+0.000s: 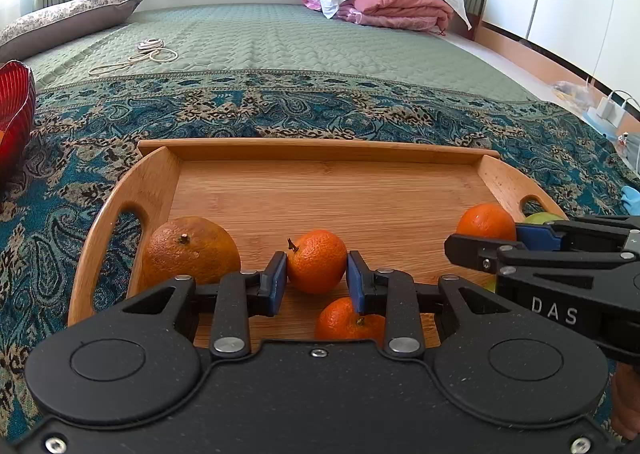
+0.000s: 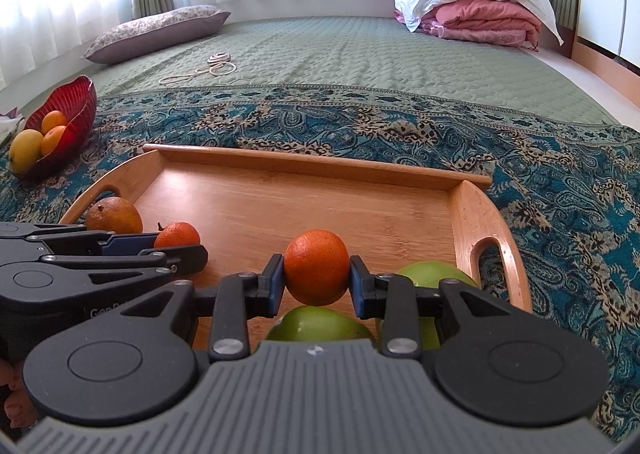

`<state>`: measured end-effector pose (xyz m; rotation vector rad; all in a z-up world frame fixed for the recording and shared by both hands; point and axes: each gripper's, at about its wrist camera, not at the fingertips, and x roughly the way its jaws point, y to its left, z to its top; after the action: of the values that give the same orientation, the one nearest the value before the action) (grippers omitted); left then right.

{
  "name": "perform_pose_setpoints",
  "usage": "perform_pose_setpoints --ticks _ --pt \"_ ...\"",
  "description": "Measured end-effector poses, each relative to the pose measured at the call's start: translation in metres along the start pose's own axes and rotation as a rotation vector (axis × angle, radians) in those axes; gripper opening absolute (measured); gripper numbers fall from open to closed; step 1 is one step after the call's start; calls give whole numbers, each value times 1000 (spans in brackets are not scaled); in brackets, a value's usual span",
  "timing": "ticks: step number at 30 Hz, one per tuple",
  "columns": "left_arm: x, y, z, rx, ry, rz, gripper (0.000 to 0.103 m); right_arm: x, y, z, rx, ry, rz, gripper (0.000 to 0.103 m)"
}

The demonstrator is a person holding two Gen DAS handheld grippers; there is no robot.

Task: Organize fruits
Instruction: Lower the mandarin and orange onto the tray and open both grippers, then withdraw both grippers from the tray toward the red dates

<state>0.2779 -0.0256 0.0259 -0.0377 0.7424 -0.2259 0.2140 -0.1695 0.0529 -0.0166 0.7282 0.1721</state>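
Left hand-held gripper (image 1: 317,278): blue pads closed against both sides of a small mandarin (image 1: 317,261), stem uppermost, held just above the floor of the wooden tray (image 1: 320,151), presumably for transfer. Right hand-held gripper (image 2: 317,281): pads clamped on a smooth orange (image 2: 316,272), carried over two green apples (image 2: 318,324) at the tray's near right corner. Also in the tray: a second mandarin (image 1: 348,320) at the near edge below the left gripper, and a large dull orange (image 1: 191,248) against the left handle wall. The tray sits on the patterned teal throw (image 2: 560,181) at the near end of the bed (image 2: 340,49). Red bowl (image 2: 76,101) by the bed's left edge, well apart from the tray, holding two small oranges and a yellow fruit; likely the citrus destination. Both grips look centred and secure.
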Motion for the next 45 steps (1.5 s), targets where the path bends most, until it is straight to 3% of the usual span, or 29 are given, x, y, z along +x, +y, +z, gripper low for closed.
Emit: perform_pose_setpoints --ticks 10,16,24,34,39,45 --pt "-2 0 1 -2 -2 -4 31 -2 1 -1 5 5 17 38" --pt "-12 0 1 -1 -20 -21 32 -8 -2 -2 33 -11 40 46" --pt "-33 -3 0 18 -53 -20 40 -23 1 -4 28 -40 44 47" --pt "-72 1 -16 -15 -101 -15 59 -52 6 -15 2 -98 22 50" --pt "-91 -2 -30 6 -138 -3 69 -69 8 -27 -7 -130 31 64" --pt "-113 -8 -48 44 -180 15 78 -85 15 -44 -33 -168 13 71"
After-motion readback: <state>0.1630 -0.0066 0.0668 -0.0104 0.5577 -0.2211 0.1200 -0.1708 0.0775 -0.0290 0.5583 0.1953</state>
